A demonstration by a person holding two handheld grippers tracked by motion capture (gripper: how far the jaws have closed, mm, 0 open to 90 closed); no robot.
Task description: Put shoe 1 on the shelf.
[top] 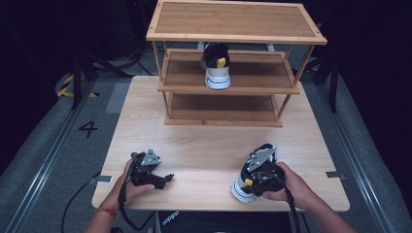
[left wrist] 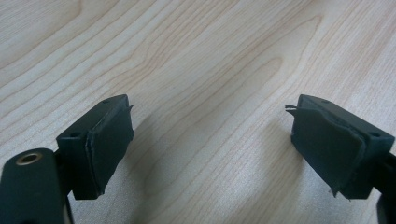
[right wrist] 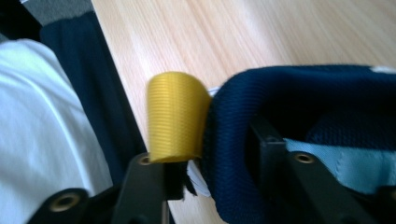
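**Right gripper on sneaker heel, pair-mate already on rack**

My right gripper (top: 256,180) is clamped on the heel collar of the navy sneaker (top: 245,182) at the near right of the table (top: 204,150). In the right gripper view one jaw sits inside the padded collar, the other outside just under the yellow pull tab (right wrist: 176,116); jaws closed down on the fabric. My left gripper (top: 165,178) rests near left on bare wood, jaws wide apart, holding nothing.

The matching sneaker (top: 216,65) stands on the middle shelf of the bamboo rack (top: 235,36) at the far side, heel toward me.

Risks, as I judge them: the grip is only on soft knit collar, so the shoe may swing toe-down or slip out when lifted. The shelf gap looks tight; a tilted shoe could clip the top shelf edge or knock its mate. The light rack could shift if bumped.

Materials: ribbed woven tab, padded navy mesh, chunky white rubber sole, pale wood-grain tabletop, slim wooden rack posts.
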